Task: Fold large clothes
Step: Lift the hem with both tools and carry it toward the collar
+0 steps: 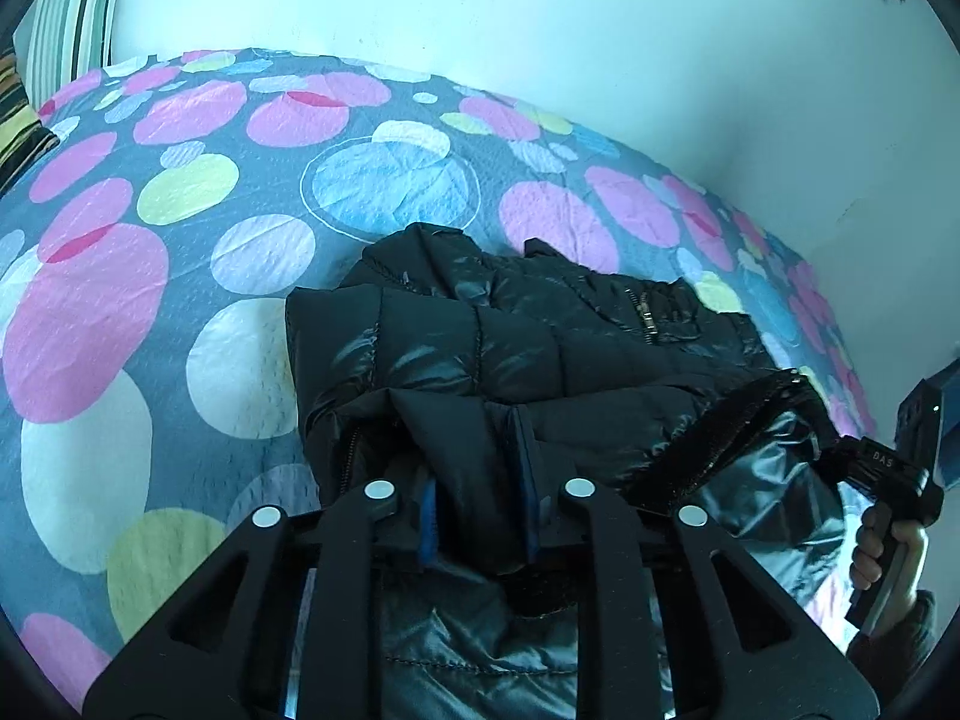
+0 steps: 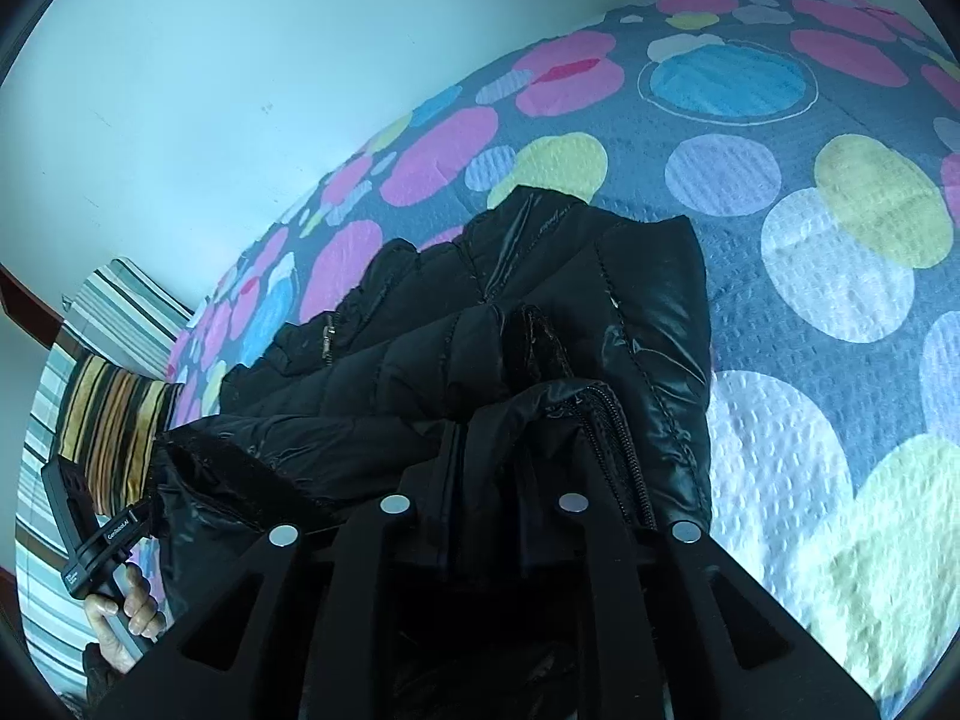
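A shiny black puffer jacket point(image 1: 540, 348) lies bunched on the bed. My left gripper point(image 1: 477, 516) is shut on a fold of the jacket's near edge and lifts it. In the right wrist view the jacket point(image 2: 540, 312) shows with its collar pointing away. My right gripper point(image 2: 486, 516) is shut on the jacket's near edge by the zipper point(image 2: 624, 450). The right gripper also shows at the right edge of the left wrist view point(image 1: 840, 456), clamped on the jacket's hem. The left gripper shows at the lower left of the right wrist view point(image 2: 150, 510), holding the hem.
The bed has a grey cover with large pink, blue, yellow and white dots point(image 1: 180, 300). Striped pillows point(image 2: 114, 420) lie at the head of the bed. A pale wall point(image 1: 540, 30) runs along the far side.
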